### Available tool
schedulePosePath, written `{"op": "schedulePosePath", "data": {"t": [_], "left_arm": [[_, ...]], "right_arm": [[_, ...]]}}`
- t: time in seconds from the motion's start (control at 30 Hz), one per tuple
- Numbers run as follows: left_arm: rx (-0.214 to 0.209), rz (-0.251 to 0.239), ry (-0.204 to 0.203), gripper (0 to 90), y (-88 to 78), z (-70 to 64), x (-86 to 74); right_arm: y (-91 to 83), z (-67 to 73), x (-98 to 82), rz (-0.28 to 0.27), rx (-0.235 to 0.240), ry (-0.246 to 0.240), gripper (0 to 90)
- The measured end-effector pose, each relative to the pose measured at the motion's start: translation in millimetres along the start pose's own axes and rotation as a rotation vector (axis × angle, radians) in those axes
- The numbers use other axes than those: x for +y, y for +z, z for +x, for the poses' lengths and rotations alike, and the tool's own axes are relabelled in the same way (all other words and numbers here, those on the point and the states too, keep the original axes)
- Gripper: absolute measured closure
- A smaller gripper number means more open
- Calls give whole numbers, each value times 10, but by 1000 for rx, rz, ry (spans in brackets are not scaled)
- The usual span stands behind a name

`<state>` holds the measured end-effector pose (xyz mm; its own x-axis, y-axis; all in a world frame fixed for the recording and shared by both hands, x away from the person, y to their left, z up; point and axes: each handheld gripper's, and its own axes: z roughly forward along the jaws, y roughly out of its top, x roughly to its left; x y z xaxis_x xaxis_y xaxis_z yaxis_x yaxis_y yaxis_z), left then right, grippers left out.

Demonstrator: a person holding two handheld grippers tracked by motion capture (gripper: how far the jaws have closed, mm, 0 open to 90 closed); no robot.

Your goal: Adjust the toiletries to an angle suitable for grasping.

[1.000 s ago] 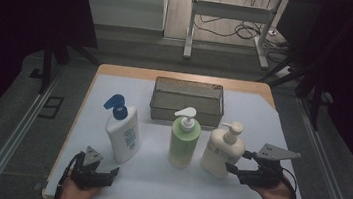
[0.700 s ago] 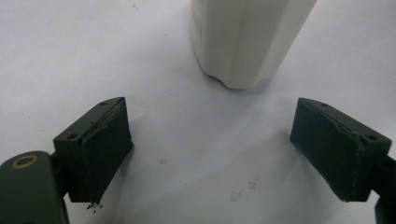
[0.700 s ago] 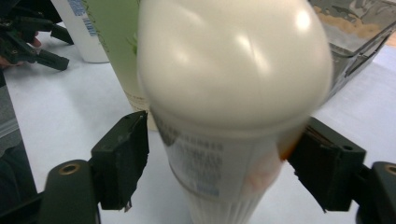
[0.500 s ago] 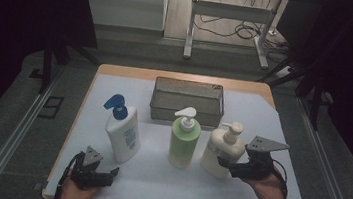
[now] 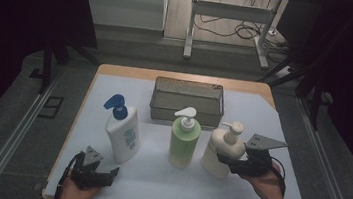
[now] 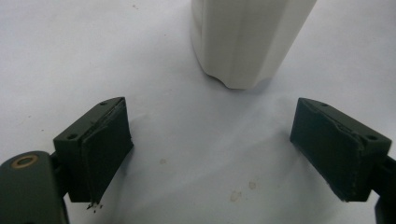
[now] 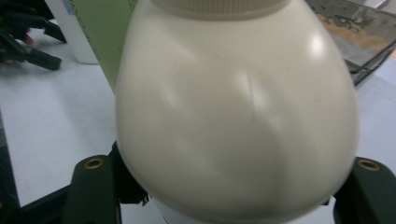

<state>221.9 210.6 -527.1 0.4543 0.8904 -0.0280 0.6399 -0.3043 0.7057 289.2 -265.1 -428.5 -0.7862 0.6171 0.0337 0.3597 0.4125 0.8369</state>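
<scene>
Standing upright on the white table cover (image 5: 255,189), toward its right front: a cream pump bottle (image 5: 222,152), being gripped low on its body by the right gripper (image 5: 225,161), reaching in from the right in a person's hand. Seen from the right gripper view, bulging between the two black jaws, the cream pump bottle (image 7: 233,116), with the jaws just having been closing in on its sides and pressing at either flank. Riding above that gripper, a grey three-cornered plate (image 5: 263,142).

Standing just beside the cream bottle, to its left: a green pump bottle (image 5: 184,141) with a white pump, upright, close by but whether touching cannot be told. Further left and well apart, a white bottle with a blue pump (image 5: 122,131), leaning slightly.

Resting near the front left edge of the cover: the left gripper (image 5: 111,173), held in the other hand, jaws spread wide and holding nothing. Seen from the left gripper view, gaping over bare white surface, the two pads (image 6: 105,144), with the base of the white bottle (image 6: 247,42) standing ahead of them, apart from both.

Sitting behind the bottles at mid-table: a grey metal mesh basket (image 5: 186,112), rectangular, close behind the green bottle's pump.
</scene>
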Motion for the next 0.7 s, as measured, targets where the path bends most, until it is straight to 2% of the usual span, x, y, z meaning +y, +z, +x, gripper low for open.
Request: {"op": "schedulePosePath", "data": {"t": [0.13, 0.37, 0.7], "left_arm": [[0, 0, 0, 119, 0, 1, 0], [-1, 3, 3, 119, -2, 3, 1], [-1, 1, 3, 119, 0, 4, 2]], "right_arm": [[-23, -3, 24, 19, -27, 13, 352], [-81, -48, 91, 19, -65, 37, 355], [-148, -101, 238, 18, -61, 47, 355]]}}
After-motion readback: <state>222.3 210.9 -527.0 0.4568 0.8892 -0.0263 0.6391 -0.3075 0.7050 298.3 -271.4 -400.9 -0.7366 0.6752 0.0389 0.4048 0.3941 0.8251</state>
